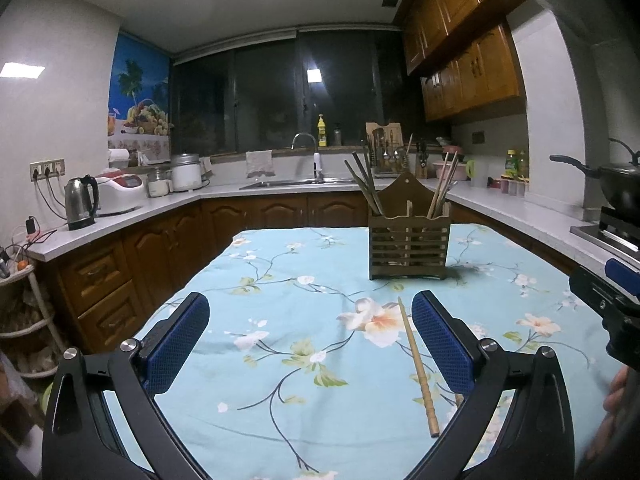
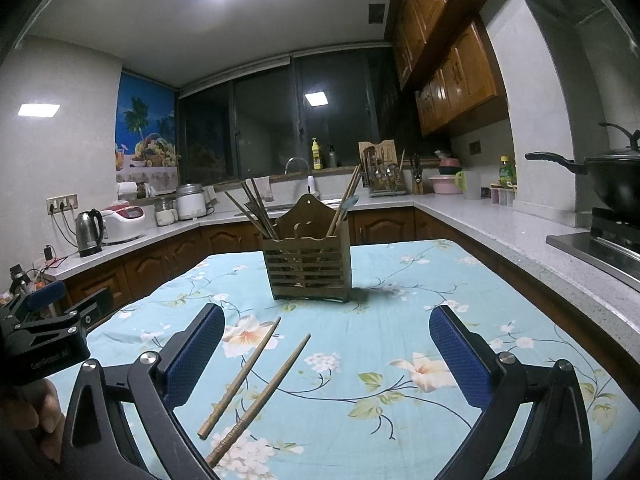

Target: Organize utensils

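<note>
A slatted wooden utensil holder stands on the table with the floral blue cloth. It holds several chopsticks in its left and right compartments. Two loose wooden chopsticks lie on the cloth: in the right wrist view one lies left of the other. The left wrist view shows one chopstick by my left gripper's right finger. My left gripper is open and empty, low over the cloth. My right gripper is open and empty, with the chopsticks near its left finger.
Kitchen counters run around the table with a kettle, rice cookers, a sink and a wok on the stove. The right gripper's body shows at the left wrist view's right edge.
</note>
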